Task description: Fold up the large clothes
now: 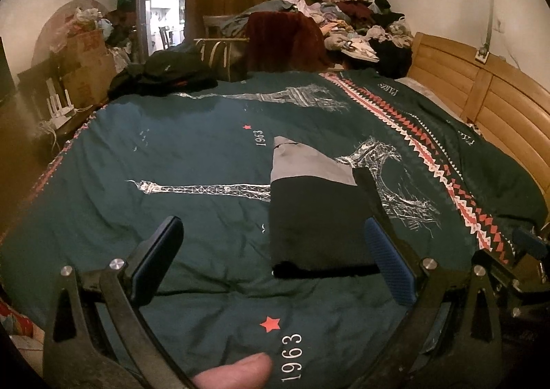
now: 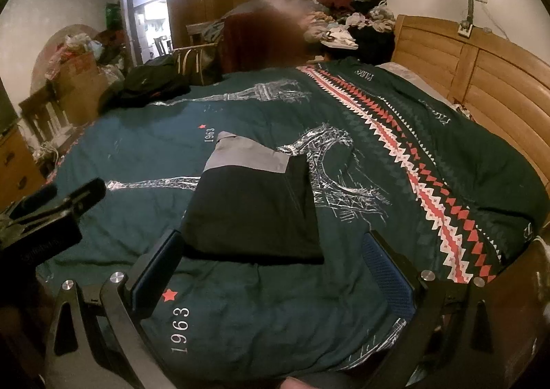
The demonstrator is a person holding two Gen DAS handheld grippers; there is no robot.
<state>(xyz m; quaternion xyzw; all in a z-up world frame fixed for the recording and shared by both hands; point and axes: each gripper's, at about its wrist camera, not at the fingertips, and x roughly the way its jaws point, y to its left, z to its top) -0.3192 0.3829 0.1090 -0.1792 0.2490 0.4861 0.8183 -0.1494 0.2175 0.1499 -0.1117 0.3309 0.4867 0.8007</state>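
Note:
A folded black and grey garment (image 1: pixel 319 217) lies flat on the dark green bedspread (image 1: pixel 172 155), its grey part on the far end. My left gripper (image 1: pixel 275 244) is open and empty, hovering just short of the garment's near edge, which sits toward its right finger. In the right wrist view the same garment (image 2: pixel 254 206) lies between and just beyond the open fingers of my right gripper (image 2: pixel 271 251), which holds nothing. The left gripper shows at the left edge of that view (image 2: pixel 51 206), and the right gripper at the right edge of the left wrist view (image 1: pixel 526 244).
A big heap of loose clothes (image 1: pixel 350 21) lies at the far end of the bed. A black bag (image 1: pixel 172 72) sits at the far left corner. The wooden headboard (image 1: pixel 498 103) runs along the right. Cardboard boxes (image 1: pixel 86 65) stand left of the bed.

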